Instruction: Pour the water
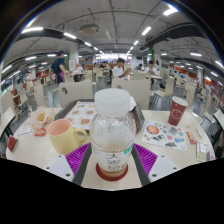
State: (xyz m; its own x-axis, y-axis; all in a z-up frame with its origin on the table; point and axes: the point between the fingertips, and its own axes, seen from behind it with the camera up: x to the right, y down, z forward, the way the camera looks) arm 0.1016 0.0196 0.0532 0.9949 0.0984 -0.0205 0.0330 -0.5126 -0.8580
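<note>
A clear plastic bottle with a white cap and a red label band near its base stands upright between my fingers, close to the camera. My gripper is shut on the bottle, both purple pads pressed against its lower sides. It looks partly filled with clear liquid. A pale yellow mug sits on the white table just left of the bottle, its opening facing up. Whether the bottle's base touches the table I cannot tell.
A red paper cup stands beyond the fingers to the right, near a printed placemat. Small items lie on the table's left side. Chairs and people fill the cafeteria hall behind.
</note>
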